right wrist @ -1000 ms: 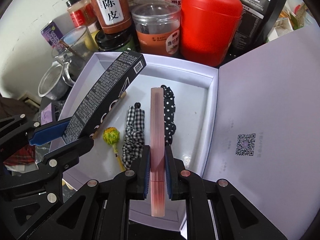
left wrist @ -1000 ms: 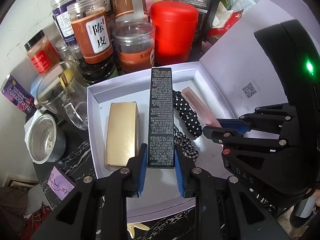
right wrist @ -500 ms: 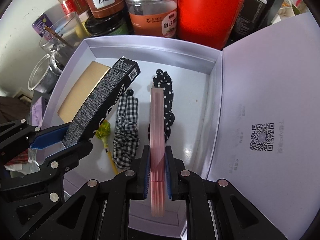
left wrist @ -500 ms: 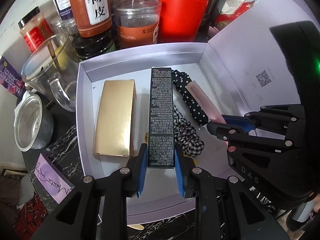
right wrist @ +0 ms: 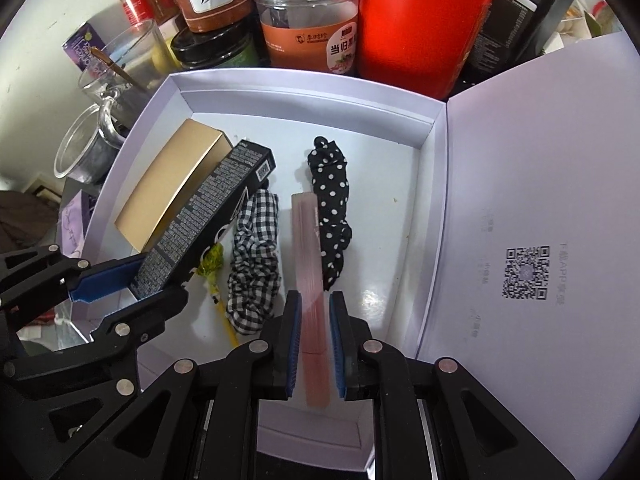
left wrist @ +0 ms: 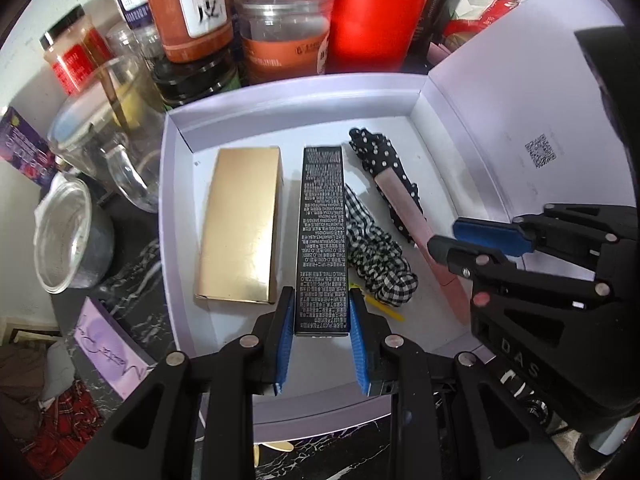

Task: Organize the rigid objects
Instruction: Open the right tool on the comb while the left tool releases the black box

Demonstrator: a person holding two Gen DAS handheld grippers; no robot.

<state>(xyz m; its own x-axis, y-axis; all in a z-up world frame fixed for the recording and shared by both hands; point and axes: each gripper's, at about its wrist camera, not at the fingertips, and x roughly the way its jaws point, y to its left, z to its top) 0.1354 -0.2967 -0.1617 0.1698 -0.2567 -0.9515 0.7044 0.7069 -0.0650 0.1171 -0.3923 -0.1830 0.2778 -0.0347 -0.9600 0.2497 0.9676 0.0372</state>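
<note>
Two grippers work over the open lilac cardboard box (left wrist: 172, 208). Left gripper (left wrist: 320, 316) clamps the long black printed carton (left wrist: 322, 236), lying beside the gold rectangular box (left wrist: 240, 224) near the box's left wall. Right gripper's (right wrist: 315, 320) jaws are opening around the slim pink translucent bar (right wrist: 310, 264), between checked scrunchie (right wrist: 254, 264) and polka-dot scrunchie (right wrist: 330, 200).

I see the long black printed carton (left wrist: 320, 236) beside the flat gold box (left wrist: 240, 224) in my lavender tray (left wrist: 296, 100), the pink bar (right wrist: 310, 264) lying over scrunchies (right wrist: 254, 264).
</note>
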